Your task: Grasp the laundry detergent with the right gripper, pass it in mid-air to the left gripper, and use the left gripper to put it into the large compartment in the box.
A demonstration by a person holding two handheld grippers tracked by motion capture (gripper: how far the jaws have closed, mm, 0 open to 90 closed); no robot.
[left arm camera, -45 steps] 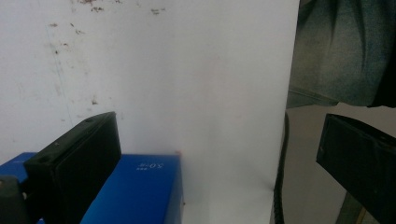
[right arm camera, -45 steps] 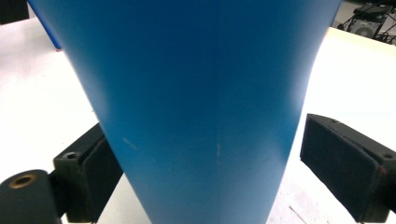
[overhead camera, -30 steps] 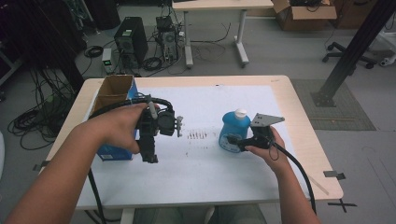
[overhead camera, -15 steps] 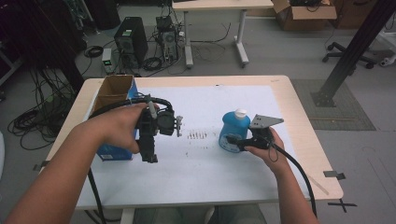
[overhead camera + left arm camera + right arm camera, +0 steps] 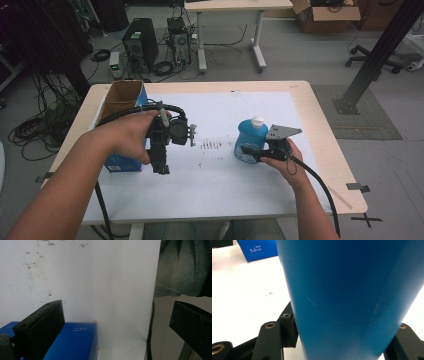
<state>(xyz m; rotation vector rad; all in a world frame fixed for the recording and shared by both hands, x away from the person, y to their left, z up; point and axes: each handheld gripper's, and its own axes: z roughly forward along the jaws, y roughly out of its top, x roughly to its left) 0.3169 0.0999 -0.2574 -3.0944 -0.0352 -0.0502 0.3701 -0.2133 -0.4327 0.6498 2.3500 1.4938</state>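
R claw [image 5: 248, 152]: jaws just closing, now clamped on blue bottle [image 5: 251, 139], upright on surface [image 5: 230, 200].
L claw [image 5: 117, 322]: jaws wide, holding nothing, above blue box [image 5: 72, 342].

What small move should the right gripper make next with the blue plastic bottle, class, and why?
Probably a short, straight lift. The right gripper has just been closing its jaws, and in the right gripper view they press both sides of the blue plastic bottle, which stands upright on the white table sheet. The left gripper hangs open beside the blue cardboard box, not helping.
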